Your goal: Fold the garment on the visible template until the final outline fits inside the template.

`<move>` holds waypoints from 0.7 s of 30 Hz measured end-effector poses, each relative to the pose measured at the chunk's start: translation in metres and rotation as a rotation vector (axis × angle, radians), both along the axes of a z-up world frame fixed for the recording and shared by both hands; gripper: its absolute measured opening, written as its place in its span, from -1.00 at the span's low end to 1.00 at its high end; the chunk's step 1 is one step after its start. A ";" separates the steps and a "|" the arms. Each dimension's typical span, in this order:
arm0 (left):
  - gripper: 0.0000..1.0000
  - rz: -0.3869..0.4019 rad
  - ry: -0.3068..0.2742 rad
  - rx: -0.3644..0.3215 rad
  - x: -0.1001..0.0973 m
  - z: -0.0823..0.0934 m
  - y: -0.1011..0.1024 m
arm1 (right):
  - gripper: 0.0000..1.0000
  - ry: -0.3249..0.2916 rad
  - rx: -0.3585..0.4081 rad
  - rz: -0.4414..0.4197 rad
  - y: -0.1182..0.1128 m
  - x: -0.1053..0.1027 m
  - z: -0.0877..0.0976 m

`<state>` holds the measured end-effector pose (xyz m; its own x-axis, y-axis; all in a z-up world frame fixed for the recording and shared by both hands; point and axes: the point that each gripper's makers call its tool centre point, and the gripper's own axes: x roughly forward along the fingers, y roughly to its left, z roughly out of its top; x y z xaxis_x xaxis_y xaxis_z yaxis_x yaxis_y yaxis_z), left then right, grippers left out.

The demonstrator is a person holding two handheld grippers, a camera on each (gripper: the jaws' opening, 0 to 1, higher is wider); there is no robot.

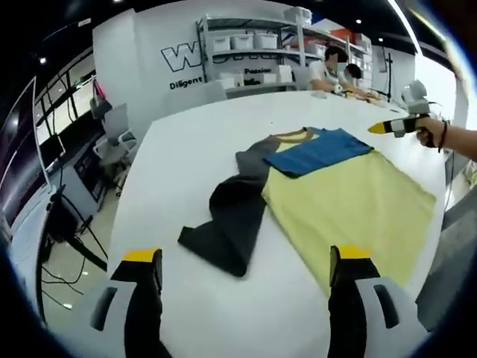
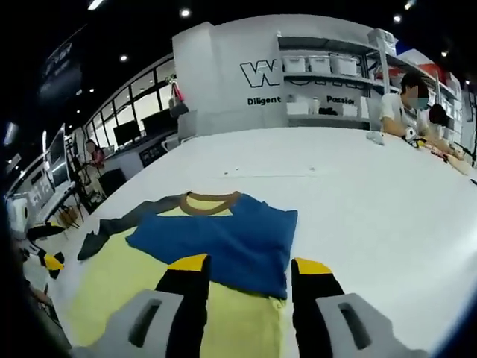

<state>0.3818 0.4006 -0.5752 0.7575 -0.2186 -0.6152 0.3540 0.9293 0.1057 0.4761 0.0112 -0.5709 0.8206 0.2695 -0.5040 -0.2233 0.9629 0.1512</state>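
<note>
The white table [image 1: 223, 142] carries the work. A yellow, blue and grey long-sleeved shirt [image 1: 350, 201] lies flat near the table's edge closest to the person, its brown collar [image 2: 212, 203] pointing toward the far edge. The blue panel [image 2: 223, 239] is folded across the chest over the yellow body. One dark grey sleeve [image 1: 231, 216] trails off sideways toward the table's side edge, cuff spread loosely. I cannot make out a template outline beneath the cloth in either view, so judging fit is the first risk: a fold made blind may leave the outline spilling over.

The left gripper [image 1: 246, 265] hangs above bare table short of the sleeve, jaws apart and empty. The right gripper [image 2: 244, 272] hovers over the blue panel's near edge, jaws likewise spread with nothing between them.

Likely trouble: pinching only the top blue layer would drag it off the yellow layer and undo the fold; pulling the sleeve unevenly could skew the whole shirt or slide it toward the table edge.
</note>
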 end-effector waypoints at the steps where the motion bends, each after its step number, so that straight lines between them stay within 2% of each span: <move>1: 0.77 0.001 0.003 0.000 0.001 -0.001 0.000 | 0.03 0.000 0.008 0.005 0.001 -0.002 0.001; 5: 0.67 -0.005 0.016 0.029 0.004 -0.008 0.004 | 0.21 -0.001 0.036 0.028 0.006 -0.009 0.006; 8: 0.71 -0.012 0.034 0.065 0.007 -0.016 0.007 | 0.22 -0.001 0.036 0.045 0.007 -0.016 0.011; 12: 0.55 -0.020 0.029 0.074 0.013 -0.022 0.008 | 0.24 -0.015 0.088 0.052 0.007 -0.023 0.021; 14: 0.53 -0.027 0.031 0.079 0.013 -0.025 0.007 | 0.29 -0.020 0.090 0.066 0.008 -0.028 0.025; 17: 0.42 -0.054 0.057 0.144 0.011 -0.035 0.010 | 0.37 -0.033 0.105 0.087 0.008 -0.036 0.032; 19: 0.25 -0.046 0.100 0.191 0.008 -0.043 0.016 | 0.43 -0.041 0.104 0.100 0.007 -0.040 0.035; 21: 0.12 -0.053 0.100 0.194 0.008 -0.045 0.015 | 0.50 -0.050 0.114 0.121 0.008 -0.046 0.038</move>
